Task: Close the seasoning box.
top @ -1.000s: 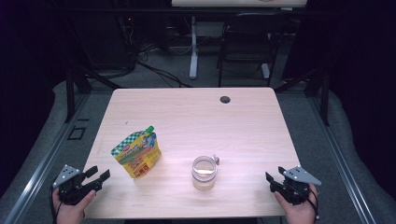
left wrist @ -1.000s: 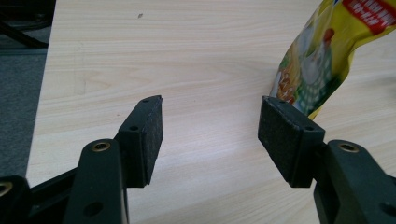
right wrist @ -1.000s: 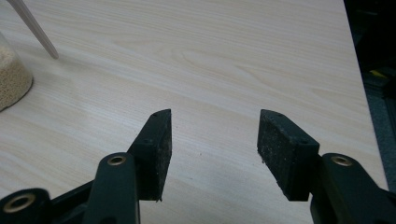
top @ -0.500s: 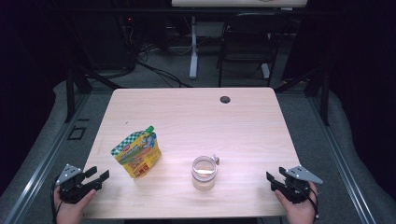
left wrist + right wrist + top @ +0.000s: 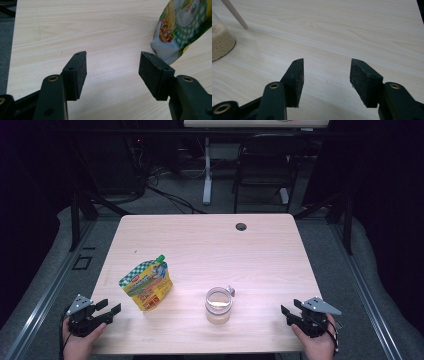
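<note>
Both tongs gape: left tongs (image 5: pixel 107 312) near pouch (image 5: pixel 146 284), right tongs (image 5: pixel 290 314) near jar (image 5: pixel 219 305).

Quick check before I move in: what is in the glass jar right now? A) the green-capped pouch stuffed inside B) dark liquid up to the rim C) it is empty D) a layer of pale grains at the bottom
D: the glass jar holds a pale grainy layer at its bottom, seen close in the right gripper view, while the pouch stands apart on the table.
</note>
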